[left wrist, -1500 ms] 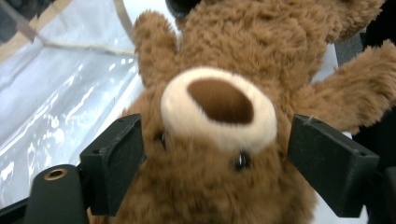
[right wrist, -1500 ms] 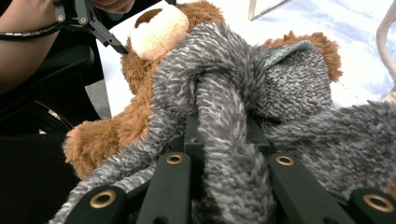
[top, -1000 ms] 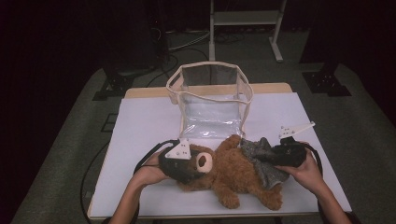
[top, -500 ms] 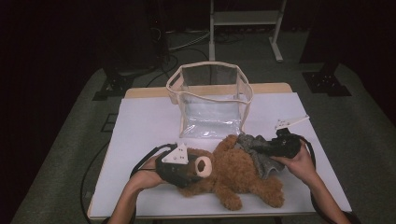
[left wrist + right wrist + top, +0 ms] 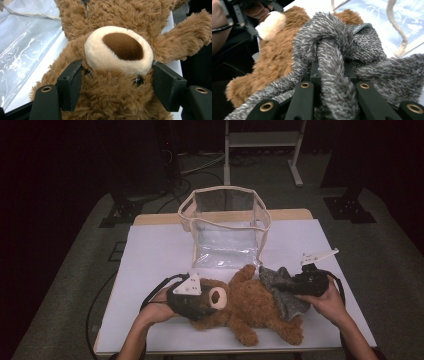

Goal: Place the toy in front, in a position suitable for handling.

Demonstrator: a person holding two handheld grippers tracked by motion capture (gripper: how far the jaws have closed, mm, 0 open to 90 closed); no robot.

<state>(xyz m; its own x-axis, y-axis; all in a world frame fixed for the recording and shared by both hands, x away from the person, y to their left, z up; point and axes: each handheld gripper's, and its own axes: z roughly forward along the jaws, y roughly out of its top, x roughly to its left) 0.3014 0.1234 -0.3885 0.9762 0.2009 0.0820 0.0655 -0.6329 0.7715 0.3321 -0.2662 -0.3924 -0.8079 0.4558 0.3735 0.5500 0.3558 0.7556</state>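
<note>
A brown teddy bear (image 5: 250, 307) lies on its back on the white table (image 5: 150, 255). My left gripper (image 5: 207, 302) is at the bear's head. Its jaws have just been closing, and the pads now press both sides of the head below the cream snout (image 5: 117, 47). My right gripper (image 5: 295, 287) is shut on a bunched grey fuzzy cloth (image 5: 280, 292), which drapes over the bear's lower body. In the right gripper view the cloth (image 5: 337, 42) folds over the jaws, with the bear (image 5: 277, 50) behind it.
A clear plastic bag with beige trim (image 5: 225, 190) stands open at the back middle of the table. Its clear wall (image 5: 22, 45) lies close beside the bear's head. Both of the person's forearms come in from the front edge. The floor around is dark.
The left jaws have drawn in on the bear's head. The right gripper has shifted slightly and gathered the grey cloth closer to itself. The bear has stayed in place.
</note>
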